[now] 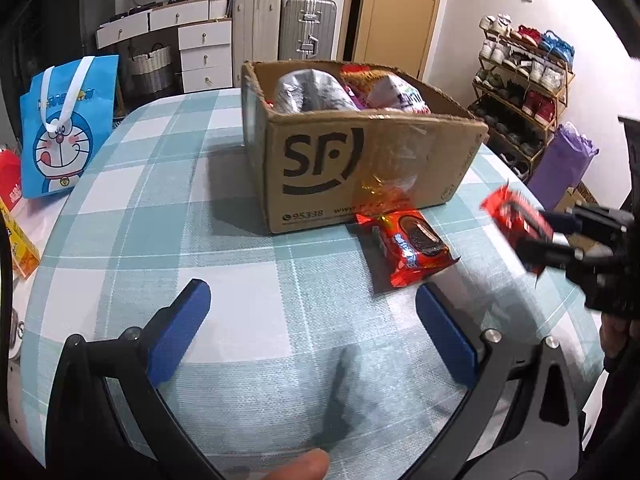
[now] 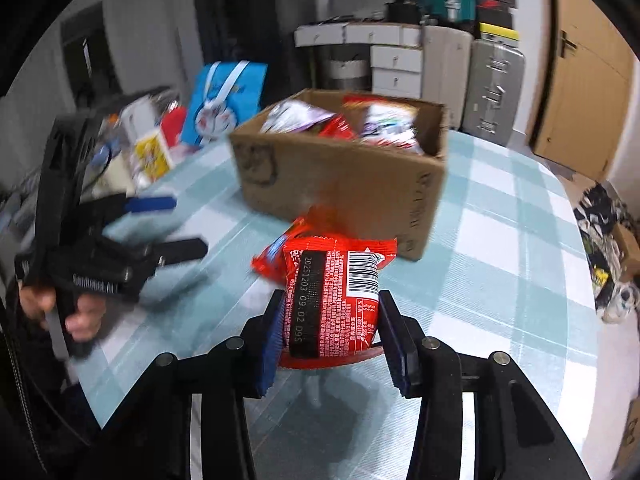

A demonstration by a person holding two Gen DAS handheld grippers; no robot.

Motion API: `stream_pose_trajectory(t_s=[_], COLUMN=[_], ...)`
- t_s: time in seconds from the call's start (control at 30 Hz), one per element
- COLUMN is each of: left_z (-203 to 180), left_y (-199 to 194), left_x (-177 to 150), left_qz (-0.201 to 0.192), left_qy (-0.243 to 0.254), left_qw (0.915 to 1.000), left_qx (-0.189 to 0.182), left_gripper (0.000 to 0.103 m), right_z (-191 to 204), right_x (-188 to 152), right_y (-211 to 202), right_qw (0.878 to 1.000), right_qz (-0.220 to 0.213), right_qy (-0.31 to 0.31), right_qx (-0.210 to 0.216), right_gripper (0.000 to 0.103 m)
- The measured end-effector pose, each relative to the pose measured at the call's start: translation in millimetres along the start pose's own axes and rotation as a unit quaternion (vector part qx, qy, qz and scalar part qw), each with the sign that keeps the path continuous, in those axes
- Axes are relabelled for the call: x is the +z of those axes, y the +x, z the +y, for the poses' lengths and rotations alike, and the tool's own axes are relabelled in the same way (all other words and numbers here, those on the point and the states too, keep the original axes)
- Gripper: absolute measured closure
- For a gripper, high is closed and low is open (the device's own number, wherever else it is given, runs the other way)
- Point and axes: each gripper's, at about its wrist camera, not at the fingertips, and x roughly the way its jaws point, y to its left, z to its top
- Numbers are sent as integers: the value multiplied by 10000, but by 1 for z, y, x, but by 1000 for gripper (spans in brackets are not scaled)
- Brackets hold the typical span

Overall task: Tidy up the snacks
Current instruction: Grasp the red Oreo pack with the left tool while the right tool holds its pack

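Note:
A cardboard box [image 1: 360,168] marked SF stands on the checked table [image 1: 240,240] and holds several snack bags [image 1: 316,92]. A red Oreo packet [image 1: 408,246] lies on the cloth against the box's front. My left gripper [image 1: 316,304] is open and empty, low over the table just short of that packet. My right gripper [image 2: 332,304] is shut on a second red snack packet [image 2: 336,300], held above the table in front of the box [image 2: 352,176]; it shows at the right of the left wrist view [image 1: 516,216]. The packet on the table [image 2: 276,256] peeks out behind it.
A blue Doraemon bag [image 1: 64,128] and a yellow carton [image 1: 20,240] stand at the table's left edge. Drawers, suitcases [image 1: 308,28] and a door are behind the table. A shoe rack [image 1: 524,80] stands at the right.

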Motion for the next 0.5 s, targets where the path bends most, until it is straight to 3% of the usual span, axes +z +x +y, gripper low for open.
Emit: stream_pose_trajectory(t_s=[0.23, 0.5], left_z=[-20, -45], left_y=[24, 44], left_x=[-3, 16], left_qz=[201, 279], left_qy=[0, -101], left_qw=[9997, 9995], left_qx=[-116, -57], left_gripper=[1, 1], right_z=[-23, -34], right_x=[3, 3], right_y=[-6, -8], right_qw=[9988, 9977], right_qz=[-171, -227], right_qy=[439, 625], right_qx=[-159, -156], right_gripper=[58, 58])
